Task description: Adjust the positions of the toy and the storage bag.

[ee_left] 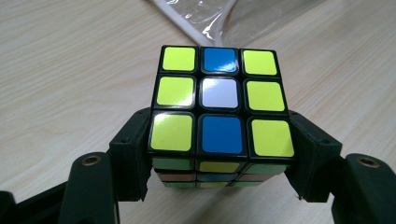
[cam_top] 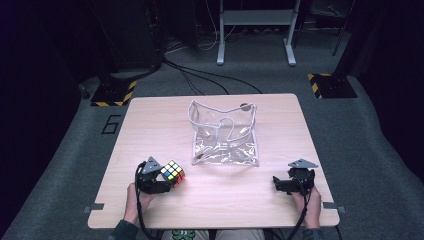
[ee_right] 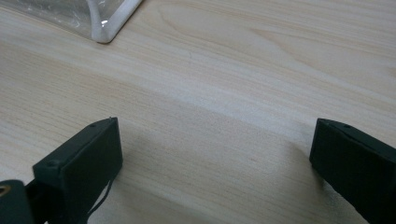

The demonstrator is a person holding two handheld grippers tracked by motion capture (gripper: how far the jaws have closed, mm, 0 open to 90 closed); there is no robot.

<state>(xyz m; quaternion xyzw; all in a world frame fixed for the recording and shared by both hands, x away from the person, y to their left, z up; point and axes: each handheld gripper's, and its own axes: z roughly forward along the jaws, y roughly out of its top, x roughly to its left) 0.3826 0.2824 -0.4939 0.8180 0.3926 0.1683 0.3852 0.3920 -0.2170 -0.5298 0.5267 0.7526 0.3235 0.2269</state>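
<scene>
We clamp the scrambled multicoloured plastic puzzle cube [ee_left: 219, 116] in the left hand-held gripper [cam_top: 167, 182] at the pale wooden surface's [cam_top: 150, 125] 7 o'clock, presumably bound for the clear plastic pouch [cam_top: 225, 135] at centre; right hand-held gripper [cam_top: 280, 184] rests released at 5 o'clock, free to steady it.

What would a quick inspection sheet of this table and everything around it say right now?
Surface: pale wooden table, bare apart from two things.
Job's things: puzzle cube near the front left; clear plastic pouch with white edging at the middle, its top gaping open.
Clutter: nothing seen.
Grippers: left gripper has its jaws closed on the cube's sides; right gripper open over bare wood at the front right, nothing between its jaws.
Cables: a black cable trails from each gripper toward the person; more cables run across the floor behind the table.
Surroundings: grey carpet, two yellow-and-black striped bases, a white metal stand, dark background.
</scene>
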